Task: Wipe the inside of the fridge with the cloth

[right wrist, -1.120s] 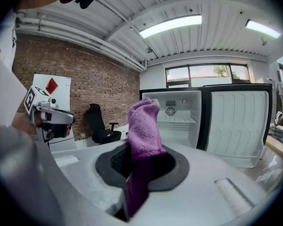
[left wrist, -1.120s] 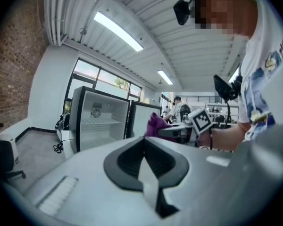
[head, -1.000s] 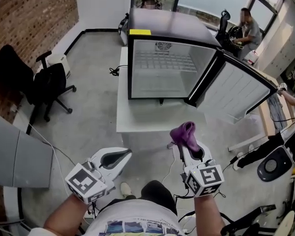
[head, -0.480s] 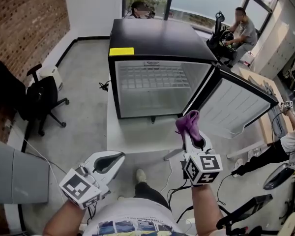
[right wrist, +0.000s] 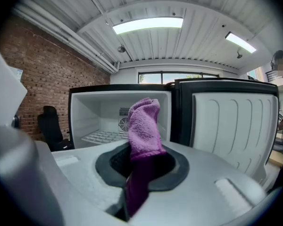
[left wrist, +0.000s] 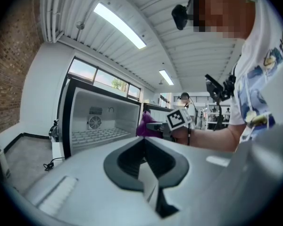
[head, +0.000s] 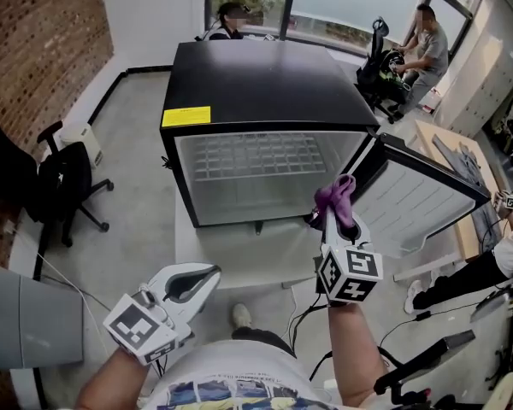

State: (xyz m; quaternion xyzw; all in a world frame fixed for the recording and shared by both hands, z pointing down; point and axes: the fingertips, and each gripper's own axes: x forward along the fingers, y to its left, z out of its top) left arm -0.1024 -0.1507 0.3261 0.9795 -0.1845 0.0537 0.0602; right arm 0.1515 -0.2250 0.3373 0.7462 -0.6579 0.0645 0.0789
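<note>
Now, right gripper [head: 335, 220]: jaws pinching purple cloth [head: 337, 193], before the fridge [head: 256, 84] opening.
left gripper [head: 203, 276]: jaws pressed together, empty.
fridge door [head: 415, 196]: open.

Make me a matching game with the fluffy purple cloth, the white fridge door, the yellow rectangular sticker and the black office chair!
1 fluffy purple cloth
2 white fridge door
3 yellow rectangular sticker
4 black office chair

A swung open
B beside the brick wall
C pinched in the right gripper
D on the black fridge's top front edge

Pairs: 1-C, 2-A, 3-D, 4-B
</note>
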